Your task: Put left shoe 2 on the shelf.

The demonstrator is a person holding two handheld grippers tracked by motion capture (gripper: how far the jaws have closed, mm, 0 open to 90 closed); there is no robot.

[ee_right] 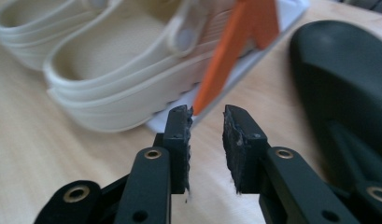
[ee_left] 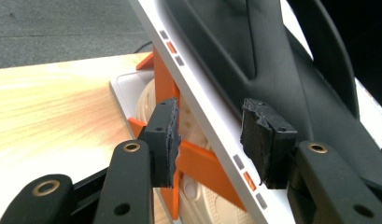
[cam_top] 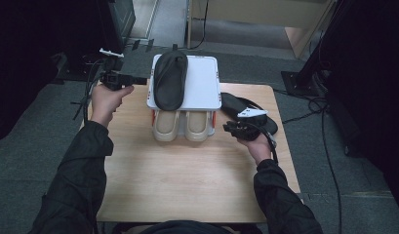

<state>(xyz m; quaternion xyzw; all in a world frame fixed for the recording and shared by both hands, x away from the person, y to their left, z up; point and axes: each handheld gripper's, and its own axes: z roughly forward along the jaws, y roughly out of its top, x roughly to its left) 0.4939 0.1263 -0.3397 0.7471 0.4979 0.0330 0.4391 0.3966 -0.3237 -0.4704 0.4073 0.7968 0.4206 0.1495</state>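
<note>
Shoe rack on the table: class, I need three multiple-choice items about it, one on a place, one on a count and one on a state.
1. Where does the loose black slipper lie?
A. On the table, right of the shoe rack in the high view
B. On the lower shelf
C. On the floor

2. How many cream shoes stand on the lower shelf?
A. One
B. Two
C. Four

3. How do the right gripper jaws stand?
A. Shut on a slipper
B. Open, nothing between them
C. Shut on an orange support

Answers: 1 A, it rests on the wood beside the rack. 2 B, a pair sits side by side under the top shelf. 3 B, bare table shows through the gap.
</note>
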